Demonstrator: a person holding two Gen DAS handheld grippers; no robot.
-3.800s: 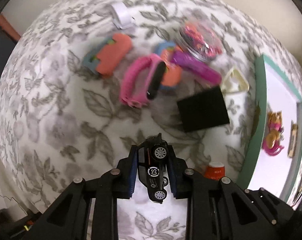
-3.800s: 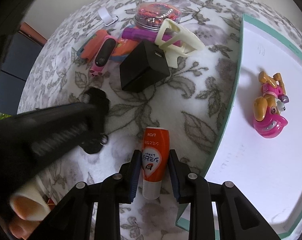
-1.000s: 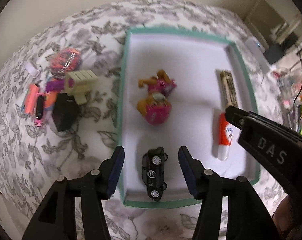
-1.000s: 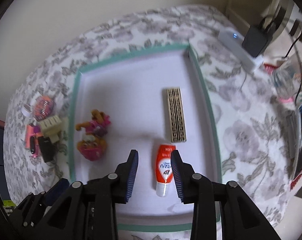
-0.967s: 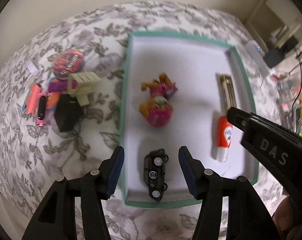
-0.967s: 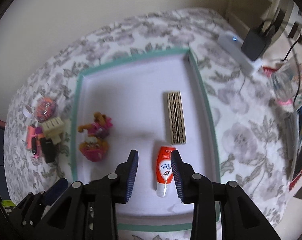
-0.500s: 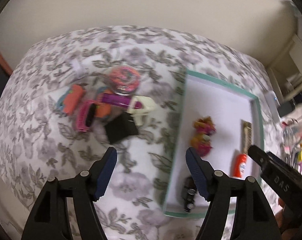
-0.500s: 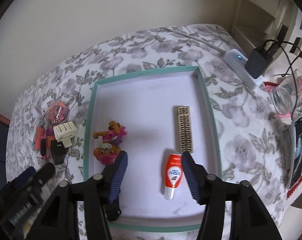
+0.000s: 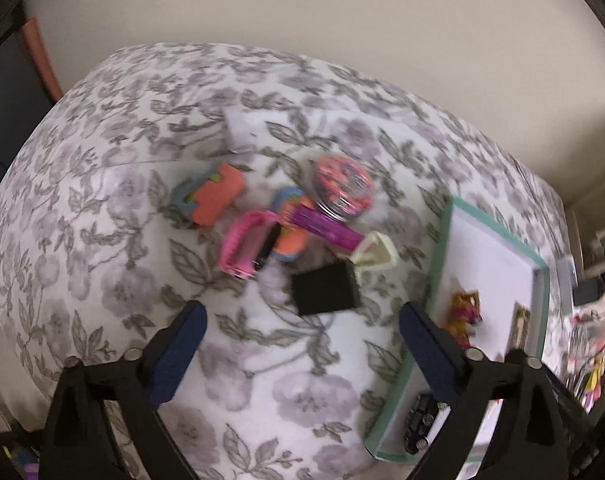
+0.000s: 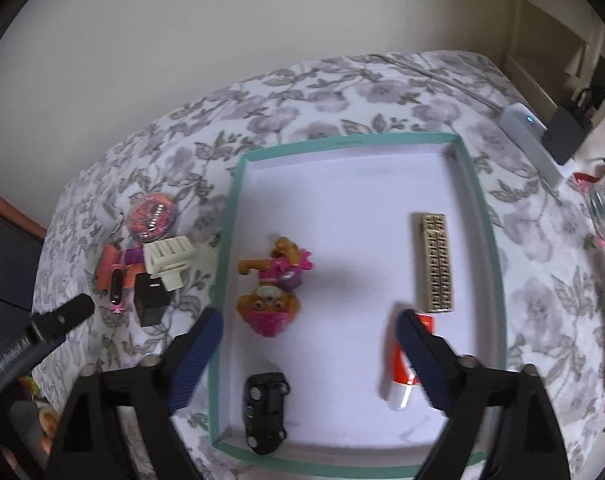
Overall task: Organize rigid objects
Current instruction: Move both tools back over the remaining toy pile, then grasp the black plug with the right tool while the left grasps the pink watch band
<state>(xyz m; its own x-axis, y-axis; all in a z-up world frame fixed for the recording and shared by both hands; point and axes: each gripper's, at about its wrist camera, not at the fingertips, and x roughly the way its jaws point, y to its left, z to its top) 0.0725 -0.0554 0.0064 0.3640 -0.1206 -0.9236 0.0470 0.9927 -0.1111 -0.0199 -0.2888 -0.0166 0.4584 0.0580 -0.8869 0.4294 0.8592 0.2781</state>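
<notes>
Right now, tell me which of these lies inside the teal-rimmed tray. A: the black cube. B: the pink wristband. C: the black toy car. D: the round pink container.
C: the black toy car lies on the white floor of the tray, near its front-left corner, while the other three lie on the floral cloth to the tray's left.

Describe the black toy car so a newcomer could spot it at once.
Find the teal-rimmed white tray on the floral cloth. Inside it, look to the near left corner, below the pink and orange cartoon figure: the black toy car lies there alone. It is the only black, wheeled thing in the tray; the glue tube and the beige patterned bar lie along the right side.
</notes>
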